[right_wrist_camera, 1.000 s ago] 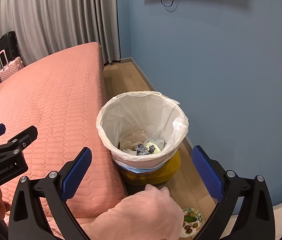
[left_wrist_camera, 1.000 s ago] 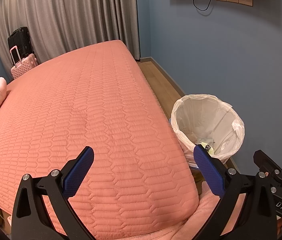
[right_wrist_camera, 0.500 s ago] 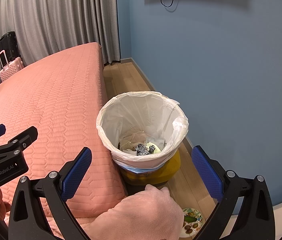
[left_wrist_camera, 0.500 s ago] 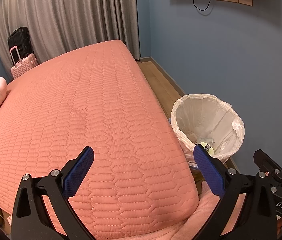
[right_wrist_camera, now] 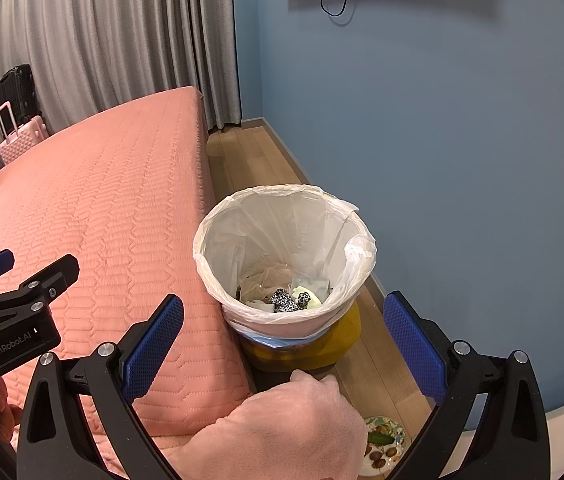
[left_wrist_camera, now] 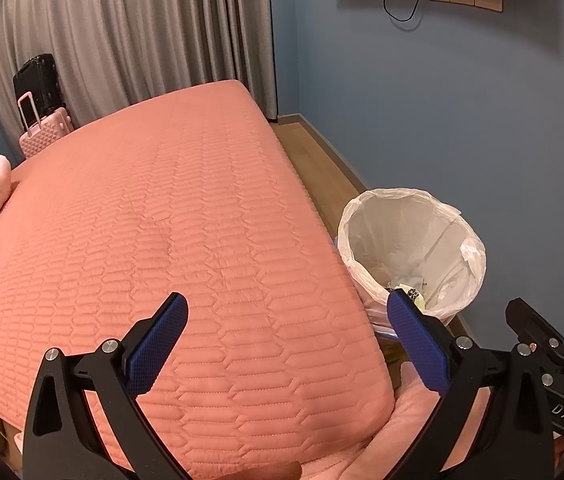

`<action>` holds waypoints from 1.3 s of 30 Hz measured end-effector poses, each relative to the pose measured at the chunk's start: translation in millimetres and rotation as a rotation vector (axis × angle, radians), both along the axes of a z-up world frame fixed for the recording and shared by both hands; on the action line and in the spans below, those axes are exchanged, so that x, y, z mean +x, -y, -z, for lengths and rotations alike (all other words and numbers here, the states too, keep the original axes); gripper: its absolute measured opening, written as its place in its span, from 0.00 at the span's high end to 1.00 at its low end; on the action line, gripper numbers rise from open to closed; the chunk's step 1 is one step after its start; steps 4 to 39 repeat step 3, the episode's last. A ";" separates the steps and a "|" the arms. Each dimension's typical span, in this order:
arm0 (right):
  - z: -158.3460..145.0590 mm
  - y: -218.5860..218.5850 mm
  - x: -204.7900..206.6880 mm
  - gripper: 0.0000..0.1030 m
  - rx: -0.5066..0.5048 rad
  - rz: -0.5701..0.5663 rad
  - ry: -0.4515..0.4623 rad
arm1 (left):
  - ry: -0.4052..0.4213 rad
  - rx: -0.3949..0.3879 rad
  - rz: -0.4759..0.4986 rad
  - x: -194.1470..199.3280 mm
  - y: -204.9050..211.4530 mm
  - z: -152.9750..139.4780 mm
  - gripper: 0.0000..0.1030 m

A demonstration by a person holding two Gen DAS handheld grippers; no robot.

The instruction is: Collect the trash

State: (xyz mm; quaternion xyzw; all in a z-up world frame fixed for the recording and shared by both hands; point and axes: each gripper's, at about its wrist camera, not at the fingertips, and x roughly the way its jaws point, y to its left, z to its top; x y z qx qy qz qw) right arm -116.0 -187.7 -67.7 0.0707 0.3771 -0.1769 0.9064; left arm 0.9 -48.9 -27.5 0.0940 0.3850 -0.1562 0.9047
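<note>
The bin (right_wrist_camera: 286, 248) stands on the floor just beside the bed (right_wrist_camera: 94, 216), scraps (right_wrist_camera: 290, 298) inside. Left gripper (left_wrist_camera: 288, 336) and right gripper (right_wrist_camera: 282, 336): jaws released, grasping nothing.

Colours and patterns, bedroom corner

Bedspread (left_wrist_camera: 170, 240): salmon-pink, quilted hexagon stitch. Bin (right_wrist_camera: 338, 340): yellow; liner (right_wrist_camera: 282, 216): translucent white. Scrap (right_wrist_camera: 282, 300): black-and-white speckled. Wall (right_wrist_camera: 462, 120): blue. Curtain (left_wrist_camera: 130, 32): grey. Gripper pads (right_wrist_camera: 152, 340): blue.

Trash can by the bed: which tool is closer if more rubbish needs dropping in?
Probably the right tool: the trash can sits straight ahead between its open fingers. The left tool faces the bed.
</note>
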 end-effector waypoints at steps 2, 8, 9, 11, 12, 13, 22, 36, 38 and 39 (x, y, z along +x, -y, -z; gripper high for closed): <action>0.0 0.1 0.5 0.05 0.000 0.000 0.000 | -0.002 0.001 0.007 1.0 0.1 -0.7 0.07; -0.1 0.3 0.5 0.05 0.001 -0.001 0.000 | -0.002 0.002 0.011 1.0 0.0 -0.8 0.07; -0.1 0.3 0.5 0.05 0.001 -0.001 0.000 | -0.002 0.002 0.011 1.0 0.0 -0.8 0.07; -0.1 0.3 0.5 0.05 0.001 -0.001 0.000 | -0.002 0.002 0.011 1.0 0.0 -0.8 0.07; -0.1 0.3 0.5 0.05 0.001 -0.001 0.000 | -0.002 0.002 0.011 1.0 0.0 -0.8 0.07; -0.1 0.3 0.5 0.05 0.001 -0.001 0.000 | -0.002 0.002 0.011 1.0 0.0 -0.8 0.07; -0.1 0.3 0.5 0.05 0.001 -0.001 0.000 | -0.002 0.002 0.011 1.0 0.0 -0.8 0.07; -0.1 0.3 0.5 0.05 0.001 -0.001 0.000 | -0.002 0.002 0.011 1.0 0.0 -0.8 0.07; -0.1 0.3 0.5 0.05 0.001 -0.001 0.000 | -0.002 0.002 0.011 1.0 0.0 -0.8 0.07; -0.1 0.3 0.5 0.05 0.001 -0.001 0.000 | -0.002 0.002 0.011 1.0 0.0 -0.8 0.07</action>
